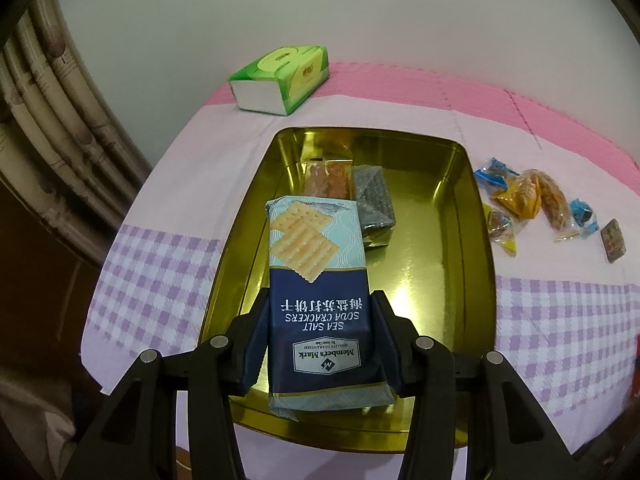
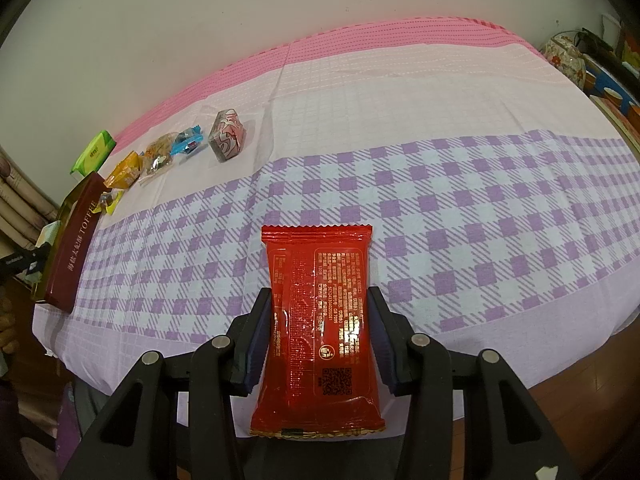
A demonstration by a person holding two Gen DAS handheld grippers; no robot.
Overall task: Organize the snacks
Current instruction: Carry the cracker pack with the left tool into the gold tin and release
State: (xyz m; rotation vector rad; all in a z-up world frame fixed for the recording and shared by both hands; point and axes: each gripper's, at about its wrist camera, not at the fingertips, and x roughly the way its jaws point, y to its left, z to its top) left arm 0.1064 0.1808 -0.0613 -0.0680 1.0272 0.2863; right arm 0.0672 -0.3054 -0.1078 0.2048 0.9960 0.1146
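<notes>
Blue-and-teal soda cracker pack (image 1: 318,300) sits clamped between the left gripper (image 1: 320,344) fingers, held over the gold tin (image 1: 472,240), which already contains two wrapped snack bars (image 1: 348,192). Loose wrapped snacks (image 1: 532,204) lie on the counter (image 1: 168,264) just beside the tin, a green tissue pack (image 1: 280,80) beyond it. The right gripper (image 2: 318,340) fingers pinch a red snack packet (image 2: 320,328) above the checked cloth, well apart from the tin.

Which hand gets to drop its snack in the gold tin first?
Probably the left. Its left gripper holds the cracker pack right over the gold tin. The right gripper holds the red packet above bare tablecloth.
</notes>
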